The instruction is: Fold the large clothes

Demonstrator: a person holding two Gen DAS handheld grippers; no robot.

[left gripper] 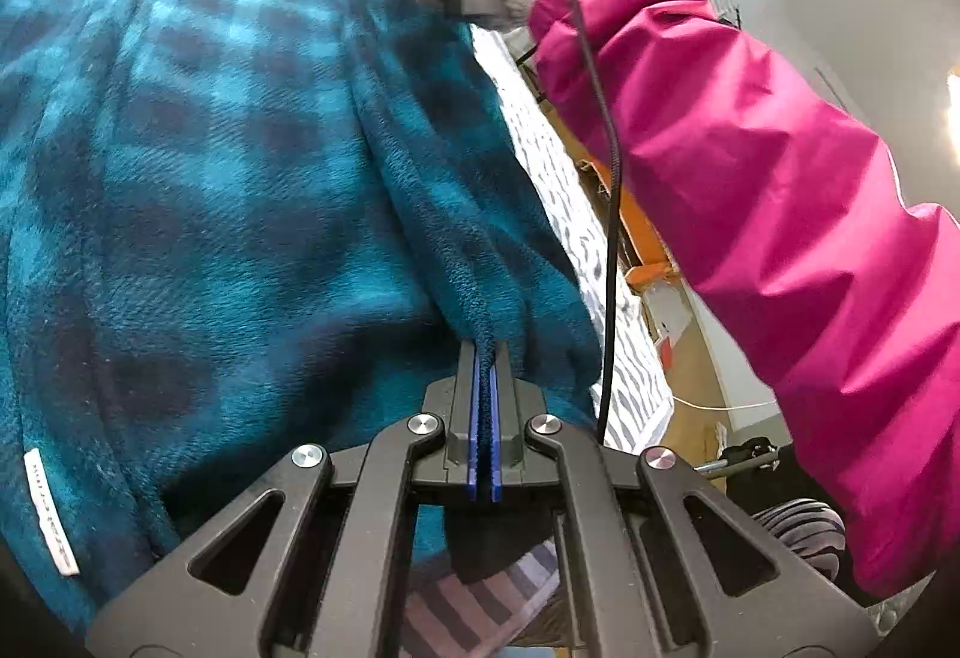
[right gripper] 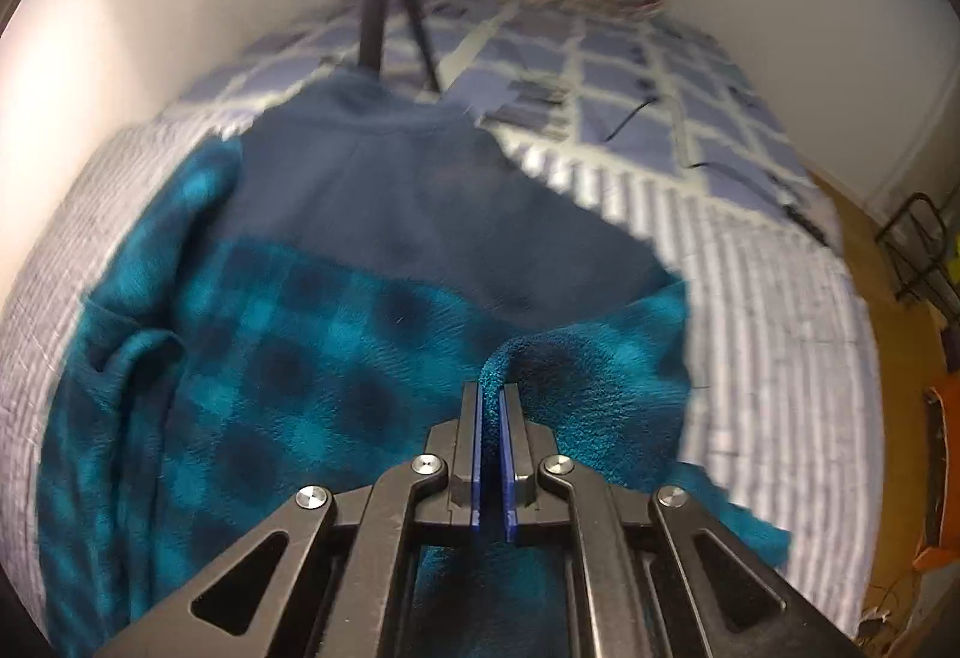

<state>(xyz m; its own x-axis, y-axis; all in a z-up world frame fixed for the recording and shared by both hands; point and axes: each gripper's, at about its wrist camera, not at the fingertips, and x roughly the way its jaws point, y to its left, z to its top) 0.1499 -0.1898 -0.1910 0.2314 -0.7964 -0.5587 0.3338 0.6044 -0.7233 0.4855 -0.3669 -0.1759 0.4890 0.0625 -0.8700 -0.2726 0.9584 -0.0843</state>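
Teal checked fleece garment [right gripper: 312,358], navy-topped, bunched

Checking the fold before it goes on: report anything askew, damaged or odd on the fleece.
Nothing looks damaged. The teal plaid fleece is bunched along its left edge rather than flat on the striped bedcover. The left gripper and right gripper each pinch a fold of its edge.
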